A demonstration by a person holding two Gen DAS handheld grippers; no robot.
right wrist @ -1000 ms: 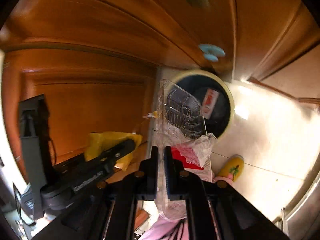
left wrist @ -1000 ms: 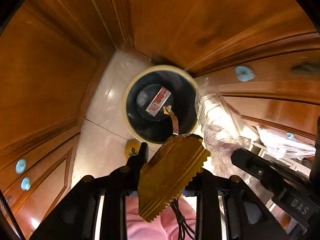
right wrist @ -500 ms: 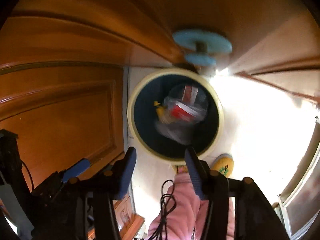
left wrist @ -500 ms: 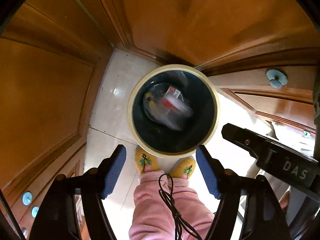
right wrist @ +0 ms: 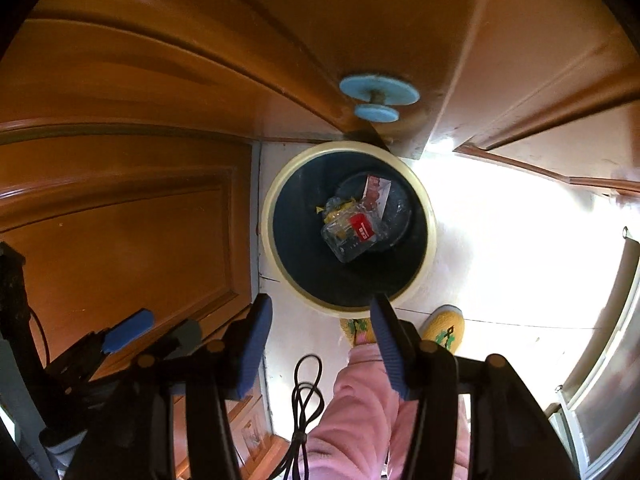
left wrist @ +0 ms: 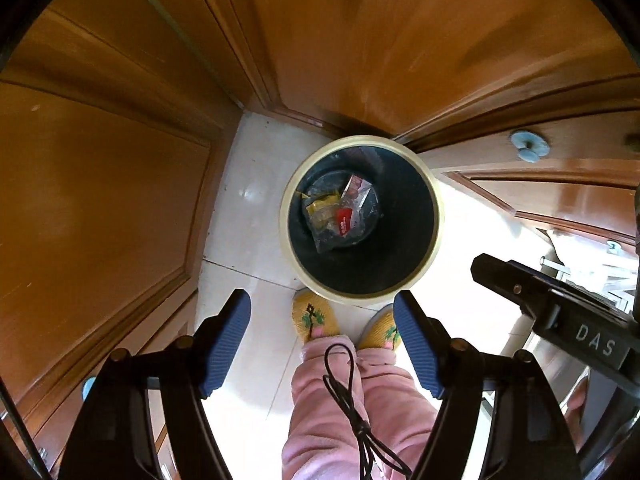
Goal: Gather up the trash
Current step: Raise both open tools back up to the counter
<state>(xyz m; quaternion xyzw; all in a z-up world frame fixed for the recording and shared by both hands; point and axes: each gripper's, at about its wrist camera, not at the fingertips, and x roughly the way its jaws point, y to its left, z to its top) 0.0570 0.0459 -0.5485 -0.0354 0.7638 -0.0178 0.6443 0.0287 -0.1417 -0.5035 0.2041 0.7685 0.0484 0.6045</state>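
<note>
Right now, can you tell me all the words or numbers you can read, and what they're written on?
"DAS": white letters on the black body of the right gripper, seen from the left wrist camera.
Red label on the clear plastic trash in the bin: white print, too small to read.
Red-and-white wrapper in the bin: print too blurred to read.

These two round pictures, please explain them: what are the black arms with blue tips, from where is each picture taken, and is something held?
A person carries a handheld two-finger gripper in each hand; each has a camera looking along its fingers. One picture is from the left gripper, the other from the right gripper. Both look down into a trash bin on the floor, with wrappers inside. Both have just opened and hold nothing. Below are the person's yellow slippers.
</note>
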